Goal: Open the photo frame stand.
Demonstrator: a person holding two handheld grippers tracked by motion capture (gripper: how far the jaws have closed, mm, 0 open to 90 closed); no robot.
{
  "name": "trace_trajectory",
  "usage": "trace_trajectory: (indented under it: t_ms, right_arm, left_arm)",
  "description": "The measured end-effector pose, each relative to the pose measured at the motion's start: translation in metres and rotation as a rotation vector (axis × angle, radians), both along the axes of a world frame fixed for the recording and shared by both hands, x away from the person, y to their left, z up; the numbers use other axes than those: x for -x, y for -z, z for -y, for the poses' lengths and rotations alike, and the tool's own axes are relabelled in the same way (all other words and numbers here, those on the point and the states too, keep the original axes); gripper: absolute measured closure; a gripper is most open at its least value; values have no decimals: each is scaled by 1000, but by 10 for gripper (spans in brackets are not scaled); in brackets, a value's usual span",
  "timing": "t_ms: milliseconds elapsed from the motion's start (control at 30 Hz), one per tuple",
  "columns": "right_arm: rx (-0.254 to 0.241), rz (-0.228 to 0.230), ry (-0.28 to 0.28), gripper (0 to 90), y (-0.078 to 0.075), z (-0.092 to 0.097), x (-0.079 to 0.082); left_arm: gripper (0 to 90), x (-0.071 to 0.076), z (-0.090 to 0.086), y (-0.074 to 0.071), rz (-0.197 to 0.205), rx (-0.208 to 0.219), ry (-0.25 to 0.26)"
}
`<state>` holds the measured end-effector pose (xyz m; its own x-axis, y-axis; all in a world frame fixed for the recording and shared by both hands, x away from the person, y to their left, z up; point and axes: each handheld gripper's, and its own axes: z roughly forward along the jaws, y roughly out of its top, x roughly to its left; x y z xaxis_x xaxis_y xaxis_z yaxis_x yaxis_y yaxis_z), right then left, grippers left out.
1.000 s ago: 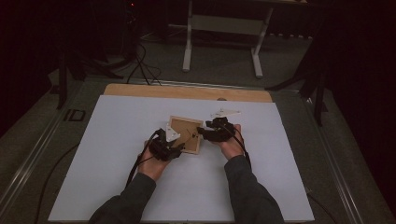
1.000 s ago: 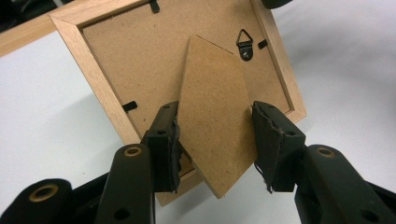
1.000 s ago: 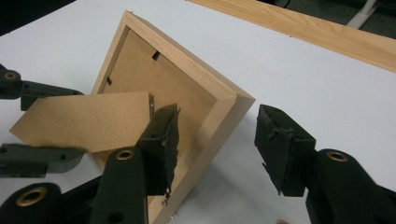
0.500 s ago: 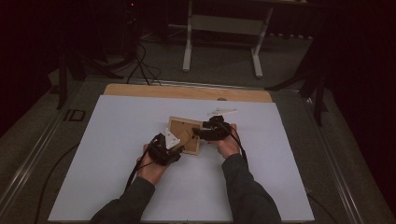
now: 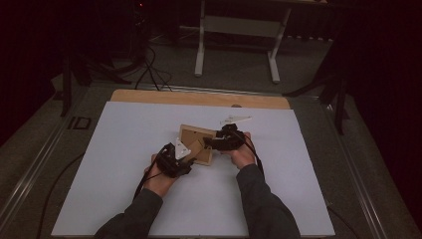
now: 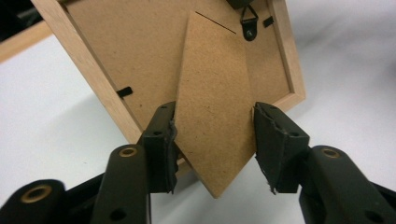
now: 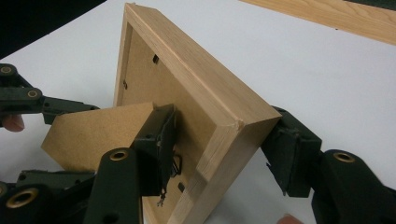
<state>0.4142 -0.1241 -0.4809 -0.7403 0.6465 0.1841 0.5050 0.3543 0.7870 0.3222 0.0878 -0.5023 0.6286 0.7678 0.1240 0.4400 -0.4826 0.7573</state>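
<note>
A light wooden picture frame (image 5: 191, 137) lies back side up in the middle of the table, its brown cardboard easel stand (image 6: 212, 102) swung out. My left gripper (image 5: 191, 155) reaches in from the near left. Its jaws have just been opening, with the stand between them, and both pads lie against the stand's edges (image 6: 215, 135). My right gripper (image 5: 211, 144) comes in from the right and clamps the frame's corner (image 7: 222, 144). One pad is on the backing side, the other on the front face. Its jaws have just been closing on the frame (image 7: 201, 79), which is tilted up.
A white sheet (image 5: 298, 189) covers the table, with a wooden strip (image 5: 199, 98) along the far edge. Beyond the table stand white metal legs (image 5: 239, 45), and cables (image 5: 149, 69) lie on the dark floor. Both forearms enter from the bottom.
Both hands stay at the frame. The right gripper has edged slightly left onto the frame's corner.
</note>
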Motion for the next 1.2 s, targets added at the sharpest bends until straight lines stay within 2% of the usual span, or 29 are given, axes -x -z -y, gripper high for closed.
trace_trajectory:
  t_ms: [33,133,233,467,700,1033,1200]
  right_arm:
    - [4,2,0,456,0,0,1]
    - [11,12,-6,460,-1,0,2]
    - [21,17,-13,467,-3,0,4]
    - [29,26,-26,482,-5,-1,6]
    - [38,40,-41,502,-10,0,10]
    - [31,62,-22,532,-14,2,12]
    - [38,88,-6,536,-16,3,12]
  left_arm:
    - [507,0,-1,0,-6,14,3]
    - [502,-4,-5,-1,-67,67,10]
    - [507,-8,-8,-1,-109,92,12]
    - [583,-12,-11,-5,-159,110,19]
    - [615,-13,-10,-7,-185,102,29]
    - [617,-18,-3,-6,-159,64,3]
    - [617,-24,3,-2,-152,26,-8]
